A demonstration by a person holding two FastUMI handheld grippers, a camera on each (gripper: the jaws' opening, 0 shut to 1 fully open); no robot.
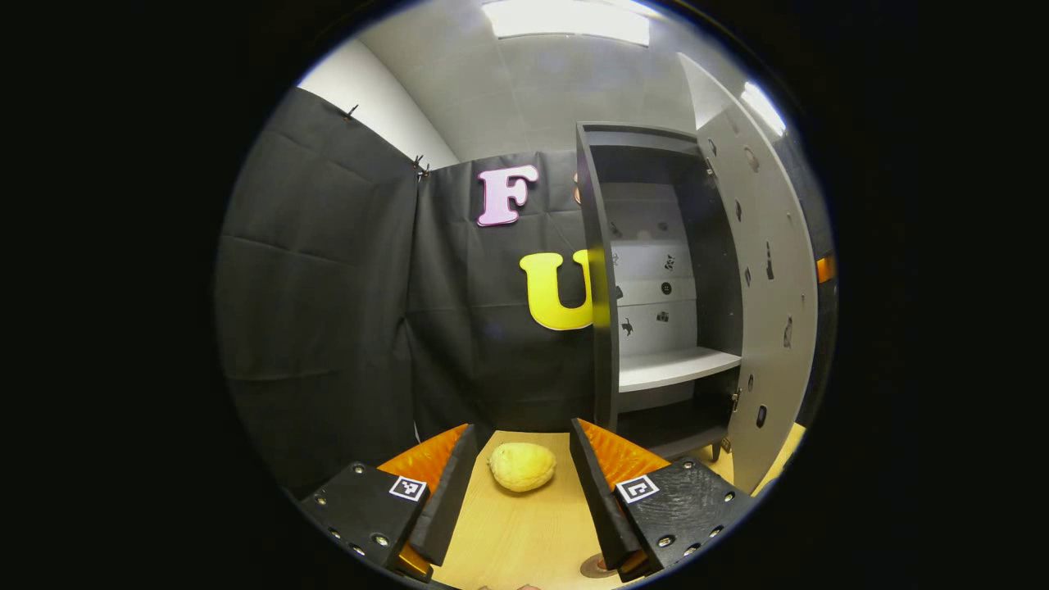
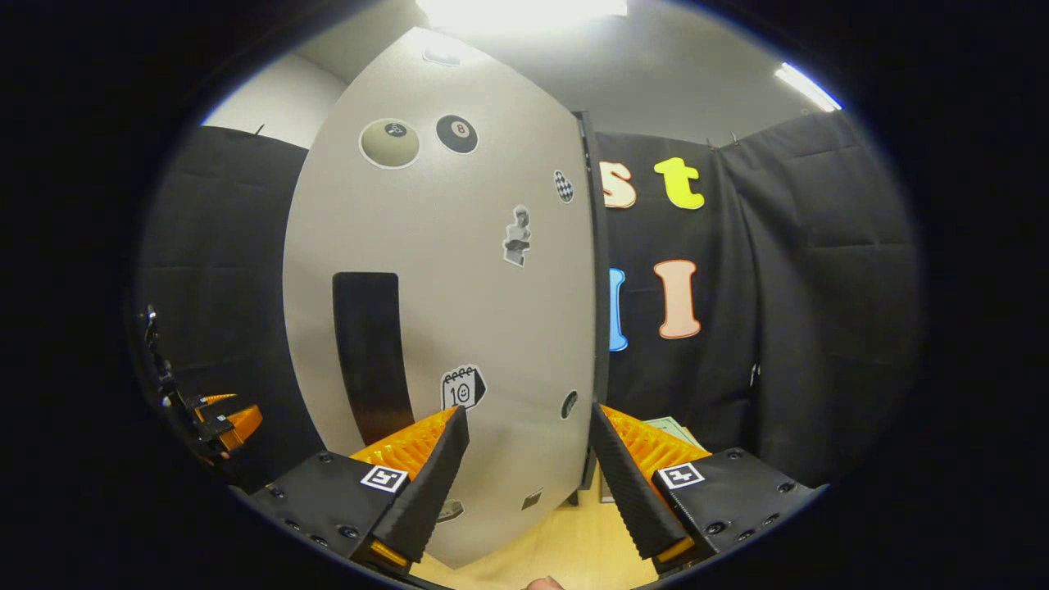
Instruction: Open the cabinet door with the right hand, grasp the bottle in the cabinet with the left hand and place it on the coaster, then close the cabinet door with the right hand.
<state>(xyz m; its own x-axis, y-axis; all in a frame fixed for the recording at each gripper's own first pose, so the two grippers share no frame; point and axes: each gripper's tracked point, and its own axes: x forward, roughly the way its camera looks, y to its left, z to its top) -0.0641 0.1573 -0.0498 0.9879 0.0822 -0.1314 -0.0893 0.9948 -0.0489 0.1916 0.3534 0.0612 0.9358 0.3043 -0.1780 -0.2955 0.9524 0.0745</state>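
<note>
Right hand-held gripper (image 2: 524, 459) spread before cabinet door (image 2: 459, 270)

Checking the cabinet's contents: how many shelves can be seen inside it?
1: a pale shelf low in the open cabinet, bare. The dark space below it may hide more.

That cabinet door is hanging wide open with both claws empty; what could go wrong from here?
1. The cabinet door is close ahead of the open right gripper; a push off its dark handle might swing it unevenly.
2. The cabinet shelf looks bare, so the bottle may still need finding.
3. A yellow lump lies on the table between the open left gripper's fingers and could get knocked.
</note>
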